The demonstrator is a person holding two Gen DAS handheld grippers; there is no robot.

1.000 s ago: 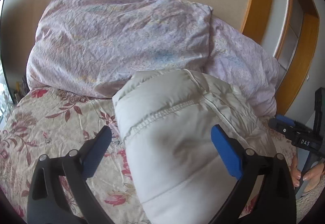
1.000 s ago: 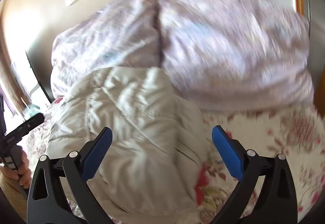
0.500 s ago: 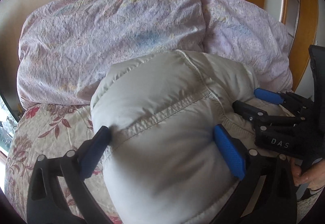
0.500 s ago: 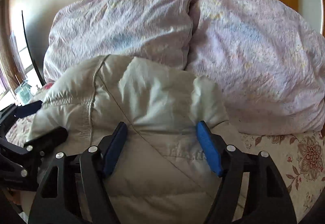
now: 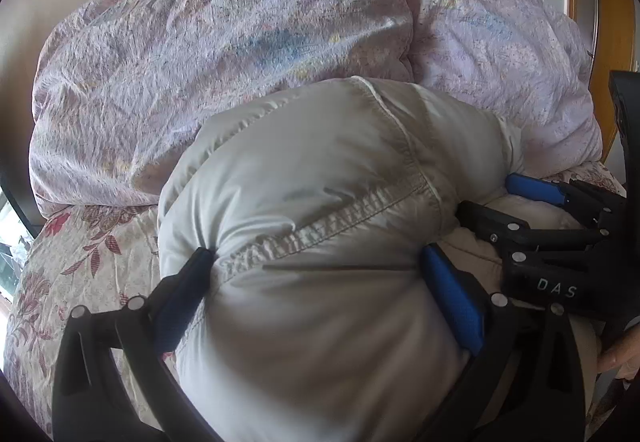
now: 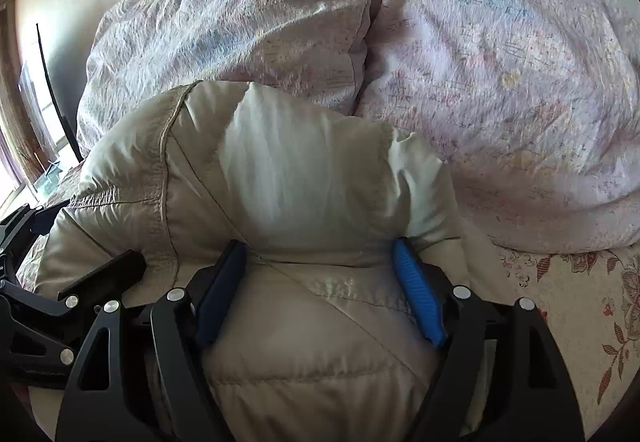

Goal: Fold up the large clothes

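A puffy off-white quilted jacket (image 5: 320, 201) lies folded into a thick bundle on the bed. My left gripper (image 5: 316, 262) is closed around the bundle, its blue pads pressed into both sides. My right gripper (image 6: 320, 254) squeezes the same jacket (image 6: 280, 169) from the other side. The right gripper also shows at the right of the left wrist view (image 5: 560, 226), and the left gripper at the left of the right wrist view (image 6: 60, 282). The jacket's underside is hidden.
Two lilac patterned pillows (image 5: 224, 49) (image 6: 500, 89) lean against the headboard wall right behind the jacket. A floral bedsheet (image 5: 80, 254) covers the mattress. A wooden frame (image 5: 608, 21) stands at the right, a window (image 6: 24, 129) at the left.
Both grippers moved in over the jacket and closed on it, pinching the bundle. The view came closer to the pillows.
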